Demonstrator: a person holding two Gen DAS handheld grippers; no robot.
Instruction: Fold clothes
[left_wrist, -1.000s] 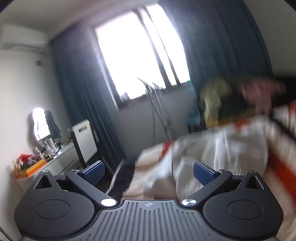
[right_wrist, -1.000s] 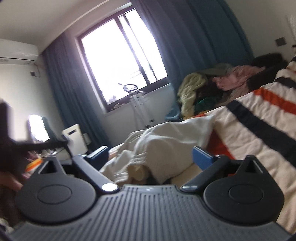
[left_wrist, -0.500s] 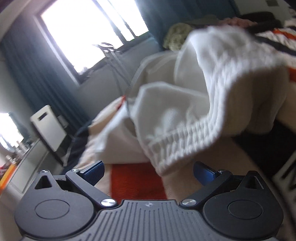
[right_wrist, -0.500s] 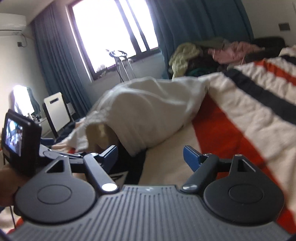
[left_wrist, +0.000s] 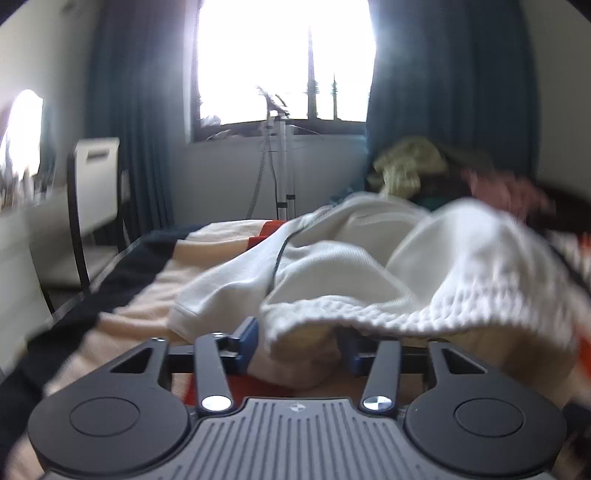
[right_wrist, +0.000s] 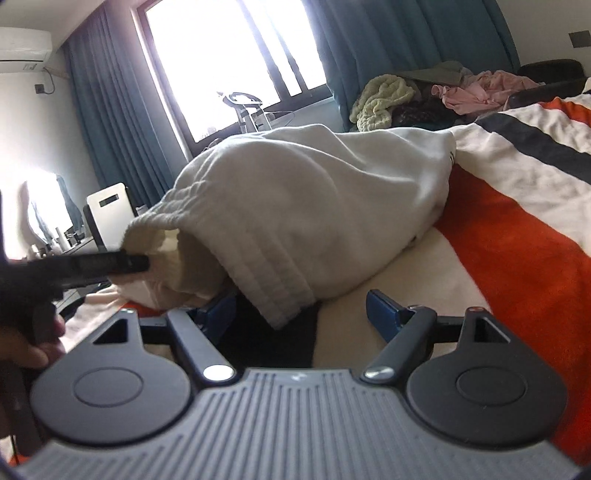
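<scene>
A white ribbed-hem sweater lies bunched on the striped bed. In the left wrist view the sweater fills the middle, and its ribbed hem sits between the blue pads of my left gripper, whose jaws have narrowed around it. In the right wrist view my right gripper is open, its pads on either side of the hem's lower corner without closing on it. The left gripper's black tip shows at the hem's left opening.
The bed has an orange, cream and black striped blanket. A pile of clothes lies at the far end by the blue curtains. A white chair and a desk stand left of the bed. A window is behind.
The left gripper has moved onto the sweater's hem and its jaws have narrowed around it. The right gripper has moved closer to the hem's lower corner, still open.
</scene>
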